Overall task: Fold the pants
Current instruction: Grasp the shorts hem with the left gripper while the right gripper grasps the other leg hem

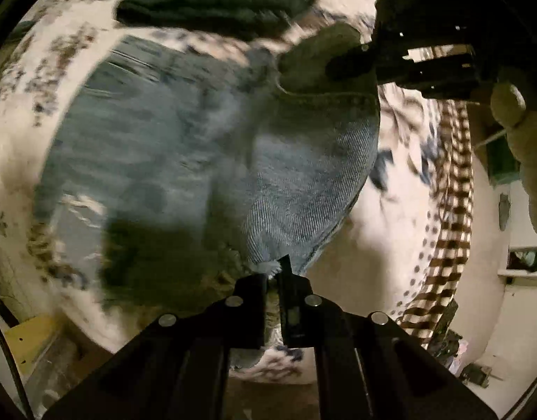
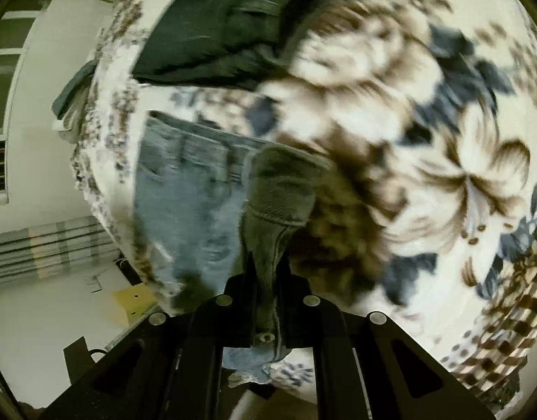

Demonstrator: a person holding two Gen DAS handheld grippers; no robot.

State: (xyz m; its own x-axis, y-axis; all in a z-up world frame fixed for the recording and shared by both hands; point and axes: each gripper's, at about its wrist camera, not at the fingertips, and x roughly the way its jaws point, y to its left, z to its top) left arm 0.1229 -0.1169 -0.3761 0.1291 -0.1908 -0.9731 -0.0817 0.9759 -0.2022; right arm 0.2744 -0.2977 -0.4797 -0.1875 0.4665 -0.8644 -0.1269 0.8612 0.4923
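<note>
Blue jeans [image 1: 198,147] lie on a floral blanket [image 1: 391,245], with one end lifted off it. My left gripper [image 1: 273,273] is shut on a frayed corner of the jeans. In the left wrist view my right gripper [image 1: 352,59] shows at top right, shut on the hemmed edge of the same lifted end. In the right wrist view my right gripper [image 2: 268,273] is shut on the jeans [image 2: 184,203]; the held fold [image 2: 279,203] shows its pale inner side. Both views are motion-blurred.
A folded dark green garment [image 1: 215,3] lies on the blanket beyond the jeans, also in the right wrist view [image 2: 226,31]. The blanket's checked border [image 1: 450,192] hangs over the bed edge. A yellow box [image 2: 131,302] sits on the floor.
</note>
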